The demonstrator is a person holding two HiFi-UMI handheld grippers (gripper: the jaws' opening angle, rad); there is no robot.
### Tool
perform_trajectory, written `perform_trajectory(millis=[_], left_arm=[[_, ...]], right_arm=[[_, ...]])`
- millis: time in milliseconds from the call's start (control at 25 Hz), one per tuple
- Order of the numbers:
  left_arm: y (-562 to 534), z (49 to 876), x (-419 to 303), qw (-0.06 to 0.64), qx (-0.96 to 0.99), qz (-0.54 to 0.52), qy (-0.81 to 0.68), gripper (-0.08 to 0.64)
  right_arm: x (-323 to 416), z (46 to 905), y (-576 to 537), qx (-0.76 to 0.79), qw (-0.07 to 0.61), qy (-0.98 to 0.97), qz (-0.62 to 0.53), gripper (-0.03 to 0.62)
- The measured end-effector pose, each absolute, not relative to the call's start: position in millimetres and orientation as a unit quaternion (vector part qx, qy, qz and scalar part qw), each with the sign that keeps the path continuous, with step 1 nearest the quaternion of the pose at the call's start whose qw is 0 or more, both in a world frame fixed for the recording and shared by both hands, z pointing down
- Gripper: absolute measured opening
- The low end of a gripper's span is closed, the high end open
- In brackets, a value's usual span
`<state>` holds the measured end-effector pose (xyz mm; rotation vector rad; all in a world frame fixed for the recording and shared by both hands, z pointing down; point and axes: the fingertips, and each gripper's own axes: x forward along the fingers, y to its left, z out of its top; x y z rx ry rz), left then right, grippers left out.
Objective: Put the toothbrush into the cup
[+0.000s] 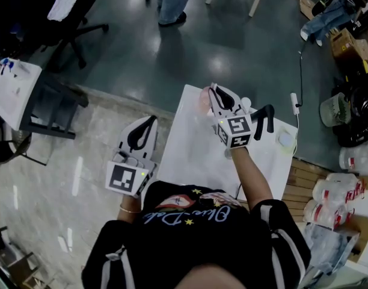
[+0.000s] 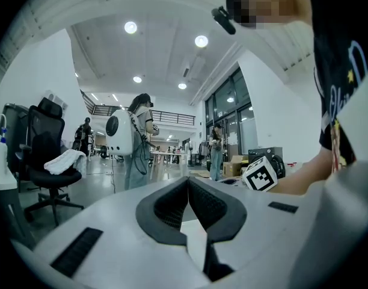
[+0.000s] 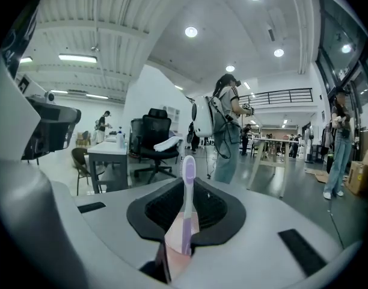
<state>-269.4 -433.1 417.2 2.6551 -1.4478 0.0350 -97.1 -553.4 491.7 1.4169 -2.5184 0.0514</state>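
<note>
A purple toothbrush (image 3: 188, 179) stands upright between the jaws of my right gripper (image 3: 188, 188), which is shut on it; its head pokes out past the tips. Through the gap under the jaws I see the pink cup (image 3: 174, 238). In the head view the right gripper (image 1: 219, 95) hovers over the far edge of the white table (image 1: 190, 143), right beside the pink cup (image 1: 203, 99). The toothbrush is too small to make out there. My left gripper (image 1: 145, 125) hangs off the table's left side over the floor, shut and empty, jaws (image 2: 188, 182) pressed together.
A black stand (image 1: 265, 118) and a small white round item (image 1: 286, 139) sit on the table's right part. A white plug with a cable (image 1: 295, 101) lies past its far right corner. An office chair (image 1: 64, 23), a person's legs (image 1: 172, 5) and boxes (image 1: 346, 41) surround it.
</note>
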Motion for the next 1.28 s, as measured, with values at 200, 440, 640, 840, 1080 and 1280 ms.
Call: perform_trajectory(millis=[200, 440, 640, 840, 1080, 1280], left_arm=[[-435, 418, -268, 0.056, 0.879, 0.01, -0.473, 0.003], [-435, 420, -267, 0.058, 0.88, 0.011, -0.471, 0.003], [-435, 419, -267, 0.057, 0.881, 0.01, -0.47, 0.003], [-434, 417, -267, 0.056, 0.881, 0.008, -0.469, 0.003], [-431, 416, -265, 0.055, 0.881, 0.007, -0.469, 0.003], [-428, 415, -267, 0.055, 0.882, 0.008, -0.468, 0.003]], right_arm=[[-97, 506, -554, 0.489, 0.15, -0.859, 0.029, 0.04], [-98, 511, -555, 0.484, 0.156, -0.86, 0.036, 0.04], [-102, 516, -555, 0.479, 0.165, -0.861, 0.044, 0.04], [-101, 515, -554, 0.482, 0.165, -0.859, 0.046, 0.041], [-97, 513, -551, 0.485, 0.165, -0.857, 0.048, 0.044], [-98, 510, -549, 0.488, 0.165, -0.856, 0.047, 0.049]])
